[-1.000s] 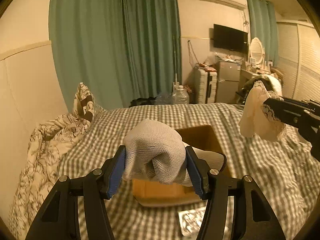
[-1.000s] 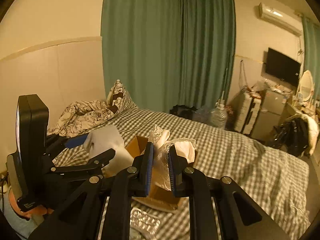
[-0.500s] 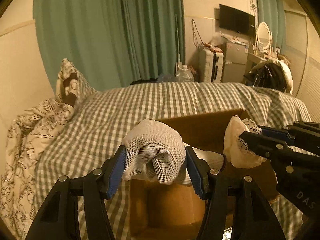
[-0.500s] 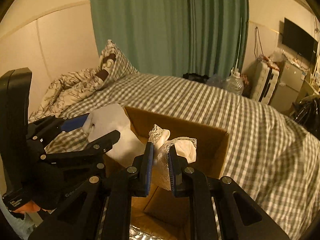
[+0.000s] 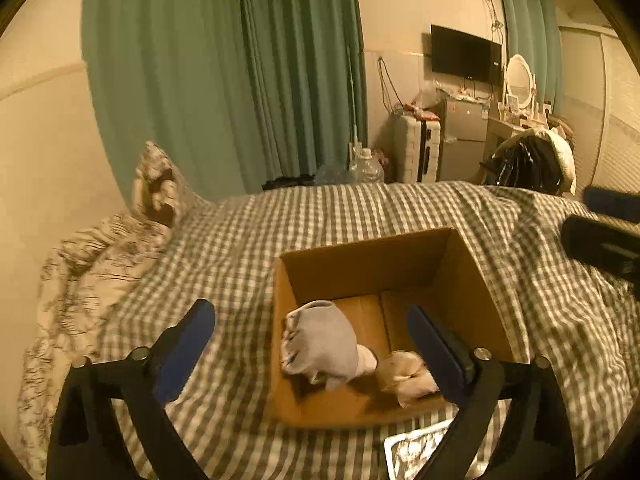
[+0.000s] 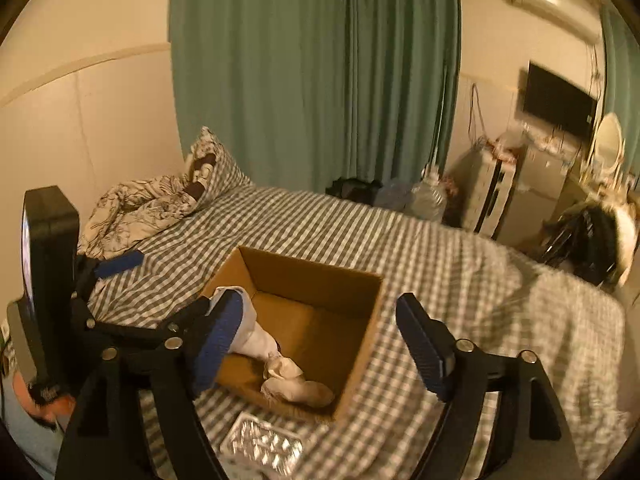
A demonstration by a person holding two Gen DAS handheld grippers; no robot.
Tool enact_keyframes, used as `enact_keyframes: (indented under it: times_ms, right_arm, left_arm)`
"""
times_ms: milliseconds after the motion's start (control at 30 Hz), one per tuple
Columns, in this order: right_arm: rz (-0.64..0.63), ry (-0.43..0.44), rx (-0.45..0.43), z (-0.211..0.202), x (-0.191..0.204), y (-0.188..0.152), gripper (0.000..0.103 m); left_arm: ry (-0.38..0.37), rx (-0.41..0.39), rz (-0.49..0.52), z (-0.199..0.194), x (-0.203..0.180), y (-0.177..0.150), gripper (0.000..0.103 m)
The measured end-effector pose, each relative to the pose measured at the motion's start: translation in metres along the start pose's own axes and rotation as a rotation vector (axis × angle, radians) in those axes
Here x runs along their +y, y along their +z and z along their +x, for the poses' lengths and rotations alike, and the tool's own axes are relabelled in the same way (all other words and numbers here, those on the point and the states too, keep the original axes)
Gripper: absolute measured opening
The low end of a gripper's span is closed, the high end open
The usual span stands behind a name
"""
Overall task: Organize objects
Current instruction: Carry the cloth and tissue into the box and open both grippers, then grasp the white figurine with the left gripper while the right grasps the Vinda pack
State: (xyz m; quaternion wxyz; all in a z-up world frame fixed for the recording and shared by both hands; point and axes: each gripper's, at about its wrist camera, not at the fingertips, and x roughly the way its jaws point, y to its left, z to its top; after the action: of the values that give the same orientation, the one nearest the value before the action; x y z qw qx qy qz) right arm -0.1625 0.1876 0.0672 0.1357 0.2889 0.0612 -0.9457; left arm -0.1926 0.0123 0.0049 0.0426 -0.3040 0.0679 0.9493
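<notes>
A bed covered in a grey-and-white checked sheet point(image 5: 360, 216) fills both fisheye views, with green curtains behind it. The landmark is an open brown cardboard box point(image 5: 360, 264) resting on the sheet.

Inside the box, on its floor toward the near wall, lies a bundled white knit sock point(image 5: 324, 344). Just beside it, toward the near right corner, lies a crumpled cream lace-trimmed cloth point(image 5: 406, 376). The right wrist view shows the same two items in the box, the cloth point(image 6: 298, 384) nearest the camera.

Above the near side of the box hangs the left gripper point(image 5: 312, 340), its blue-padded fingers spread wide and holding nothing. The right gripper point(image 6: 320, 344) likewise stands wide and empty over the box's near edge.

On the sheet in front of the box, outside it, sits a silver foil blister pack point(image 6: 262, 446).

Judging from this, the dropping-in step for both fabric items looks complete. The blister pack seems the likely next candidate; picking it up would call for lowering one gripper beside the box's front wall and closing on the thin, flat pack's edge.

No readable writing or brand shows; a small mark on the left gripper's body in the right view is too blurred to read.
</notes>
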Motion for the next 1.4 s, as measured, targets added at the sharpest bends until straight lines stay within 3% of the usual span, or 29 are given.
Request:
enact_keyframes:
  times_ms: [100, 267, 400, 567, 767, 867, 933, 1000, 1033, 1100, 1233, 1400]
  right_arm:
    - [-0.039, -0.033, -0.022, -0.045, 0.009, -0.006, 0.088]
    - [-0.026, -0.029, 0.004, -0.090, 0.018, -0.029, 0.090]
    - [-0.031, -0.055, 0.045, -0.111, 0.032, -0.069, 0.090]
    - [-0.102, -0.068, 0.135, -0.106, 0.061, -0.131, 0.090]
    - [-0.185, -0.019, 0.314, -0.073, 0.093, -0.213, 0.090]
    - [-0.212, 0.013, 0.368, -0.063, 0.104, -0.239, 0.088]
    - [-0.234, 0.013, 0.402, -0.054, 0.109, -0.254, 0.080]
    - [-0.264, -0.010, 0.437, -0.043, 0.112, -0.263, 0.058]
    - [-0.264, -0.003, 0.446, -0.040, 0.114, -0.264, 0.052]
    - [-0.251, 0.021, 0.439, -0.041, 0.111, -0.261, 0.026]
    - [-0.199, 0.037, 0.398, -0.051, 0.100, -0.252, 0.021]
    - [-0.165, -0.013, 0.327, -0.067, 0.084, -0.233, 0.020]
  left_arm:
    - [0.026, 0.001, -0.005, -0.032, 0.006, -0.008, 0.102]
    - [0.030, -0.002, -0.022, -0.078, 0.012, -0.032, 0.102]
    - [0.034, 0.006, -0.011, -0.103, 0.009, -0.067, 0.103]
    - [0.054, 0.076, -0.034, -0.112, 0.001, -0.121, 0.103]
    - [0.075, 0.174, -0.093, -0.107, -0.004, -0.184, 0.103]
    - [0.074, 0.206, -0.095, -0.105, -0.005, -0.203, 0.103]
    - [0.077, 0.219, -0.092, -0.105, -0.007, -0.209, 0.103]
    - [0.070, 0.221, -0.086, -0.107, -0.009, -0.215, 0.103]
    - [0.068, 0.219, -0.076, -0.108, -0.012, -0.216, 0.103]
    - [0.072, 0.212, -0.060, -0.109, -0.015, -0.215, 0.103]
    - [0.049, 0.209, -0.047, -0.111, -0.023, -0.213, 0.103]
    - [0.002, 0.204, -0.015, -0.114, -0.041, -0.213, 0.103]
